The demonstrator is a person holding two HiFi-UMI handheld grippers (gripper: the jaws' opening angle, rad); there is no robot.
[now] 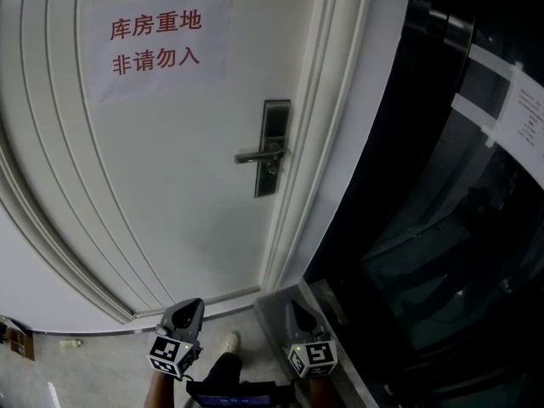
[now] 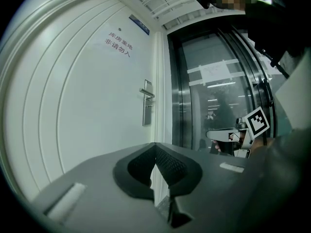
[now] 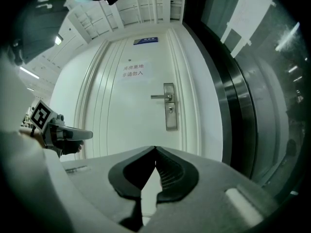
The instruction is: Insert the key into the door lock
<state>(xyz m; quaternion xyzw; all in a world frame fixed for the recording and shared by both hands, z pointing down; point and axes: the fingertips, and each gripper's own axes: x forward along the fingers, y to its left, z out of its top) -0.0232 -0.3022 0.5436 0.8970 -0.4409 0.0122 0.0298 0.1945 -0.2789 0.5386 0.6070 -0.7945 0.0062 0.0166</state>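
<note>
Door: a white door [image 1: 170, 185] is seen shut, with a paper notice [image 1: 157, 45] fixed high on it.
Lock: a metal lock plate [image 1: 274, 147] is set near the door's right edge. The small round keyhole [image 3: 170, 109] is placed just under the handle [image 1: 255, 155].
Key: no key is seen in any view, neither at the keyhole nor showing past either pair of jaws. At this range a key in the lock could be missed.
Left gripper: the left gripper [image 2: 155, 145] is held low and well apart from the door, its jaws drawn together with nothing seen between them.
Right gripper: the right gripper [image 3: 155, 148] is also closed tip to tip, nothing seen in its grasp, and is pointed roughly toward the lock plate.
Risk, missing key: if the lock is approached with jaws that carry nothing, no insertion can be made. The key's place would have to be settled beforehand.
Risk, handle: the keyhole is crowded from above by the handle, so the handle could be struck or pushed down by a slightly high approach.
Risk, alignment: a thin key pinched in flat pads could be twisted or knocked loose if it meets the plate off the slot.
Risk, surroundings: the dark glass wall [image 1: 442, 185] stands just beside the door frame and could be grazed by the right gripper.
</note>
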